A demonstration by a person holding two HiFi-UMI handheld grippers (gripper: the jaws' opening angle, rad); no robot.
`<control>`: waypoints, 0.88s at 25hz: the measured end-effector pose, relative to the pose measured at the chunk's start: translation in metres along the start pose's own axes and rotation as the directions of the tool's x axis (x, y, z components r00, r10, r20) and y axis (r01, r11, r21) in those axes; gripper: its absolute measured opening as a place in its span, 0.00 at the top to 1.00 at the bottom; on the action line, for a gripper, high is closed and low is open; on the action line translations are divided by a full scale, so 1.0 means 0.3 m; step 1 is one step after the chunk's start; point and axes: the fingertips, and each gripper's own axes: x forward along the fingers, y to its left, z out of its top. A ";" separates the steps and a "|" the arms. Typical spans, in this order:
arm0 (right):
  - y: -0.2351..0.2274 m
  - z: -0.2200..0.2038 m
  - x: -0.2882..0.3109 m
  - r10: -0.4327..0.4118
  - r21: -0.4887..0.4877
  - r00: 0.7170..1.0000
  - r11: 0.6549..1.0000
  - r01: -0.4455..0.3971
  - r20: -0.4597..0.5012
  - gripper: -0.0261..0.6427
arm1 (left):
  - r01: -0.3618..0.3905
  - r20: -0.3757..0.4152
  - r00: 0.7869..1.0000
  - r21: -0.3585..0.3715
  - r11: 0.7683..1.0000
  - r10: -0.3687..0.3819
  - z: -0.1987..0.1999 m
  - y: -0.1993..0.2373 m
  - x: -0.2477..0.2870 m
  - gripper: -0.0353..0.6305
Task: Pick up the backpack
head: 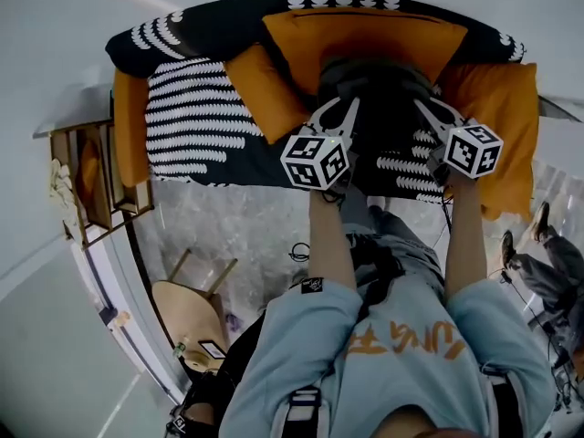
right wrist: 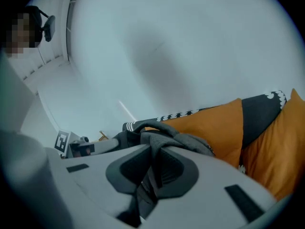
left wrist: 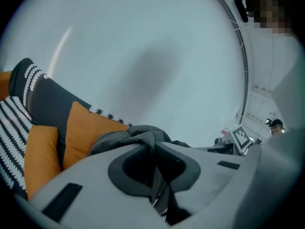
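Backpack (head: 376,85) gripped, lift apparently in hand.
Left tongs (left wrist: 153,148) and right tongs (right wrist: 151,152) each pinch its grey fabric at the sofa (head: 196,117); next, raise both evenly.

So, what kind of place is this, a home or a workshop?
It looks like a living room or lounge corner, though I cannot be sure: a sofa with a black-and-white cover, orange cushions on it, and a small wooden stool on the floor nearby.
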 end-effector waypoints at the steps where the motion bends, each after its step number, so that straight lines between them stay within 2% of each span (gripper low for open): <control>1: 0.013 0.001 -0.020 -0.002 0.000 1.000 1.000 0.002 0.009 0.88 | -0.005 0.002 1.000 0.016 1.000 0.005 0.007 -0.014 -0.019 0.88; 4: 0.054 0.005 -0.071 -0.004 -0.034 1.000 0.999 0.005 0.018 0.88 | -0.019 0.007 1.000 0.055 0.998 0.019 0.032 -0.048 -0.073 0.88; 10: 0.138 -0.011 -0.186 0.017 -0.122 0.999 0.992 -0.013 0.034 0.89 | -0.032 0.050 0.998 0.070 0.997 0.028 0.031 -0.141 -0.191 0.88; 16: 0.247 0.053 -0.332 0.055 -0.261 0.990 0.965 -0.020 0.129 0.89 | -0.017 0.124 0.992 0.151 0.988 -0.001 0.083 -0.283 -0.302 0.88; 19: 0.276 0.058 -0.389 0.075 -0.309 0.987 0.951 -0.028 0.142 0.89 | -0.036 0.148 0.989 0.181 0.983 0.009 0.082 -0.332 -0.335 0.88; 22: 0.264 0.045 -0.445 0.061 -0.332 0.987 0.943 -0.008 0.150 0.89 | -0.030 0.150 0.989 0.191 0.981 0.002 0.057 -0.377 -0.330 0.88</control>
